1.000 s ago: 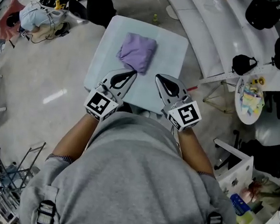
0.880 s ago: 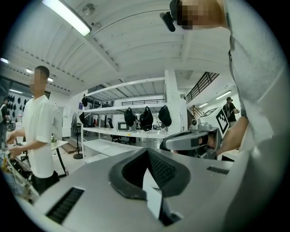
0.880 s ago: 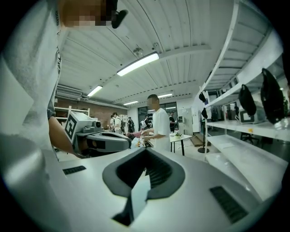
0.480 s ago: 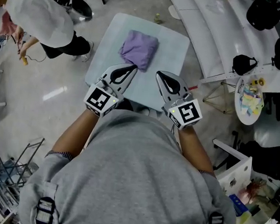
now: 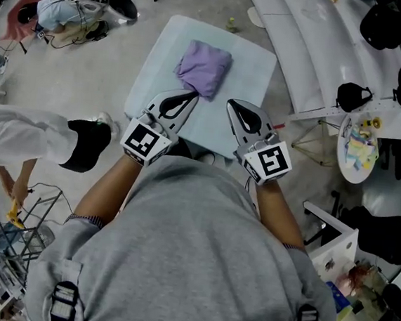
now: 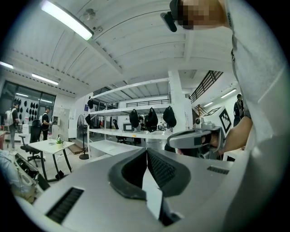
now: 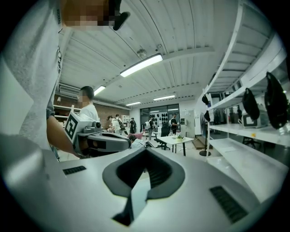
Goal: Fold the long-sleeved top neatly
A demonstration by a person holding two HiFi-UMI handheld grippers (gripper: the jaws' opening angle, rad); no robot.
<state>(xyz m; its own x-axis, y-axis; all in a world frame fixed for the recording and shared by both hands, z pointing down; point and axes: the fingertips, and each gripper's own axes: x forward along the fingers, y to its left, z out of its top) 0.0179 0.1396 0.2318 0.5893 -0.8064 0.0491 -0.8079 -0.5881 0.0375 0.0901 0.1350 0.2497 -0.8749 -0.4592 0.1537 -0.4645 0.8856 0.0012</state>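
Head view shows the long-sleeved top [image 5: 204, 68], purple, lying as a small folded bundle about the middle of the surface [image 5: 249, 76], a little toward its far edge. The left gripper [image 5: 183, 103] and the right gripper [image 5: 237, 116] hover over the near edge, both with jaws pressed together and nothing between them. I judge the folding is practically finished. Any next move would be only tidying: open the jaws, reach forward, and square a loose edge.
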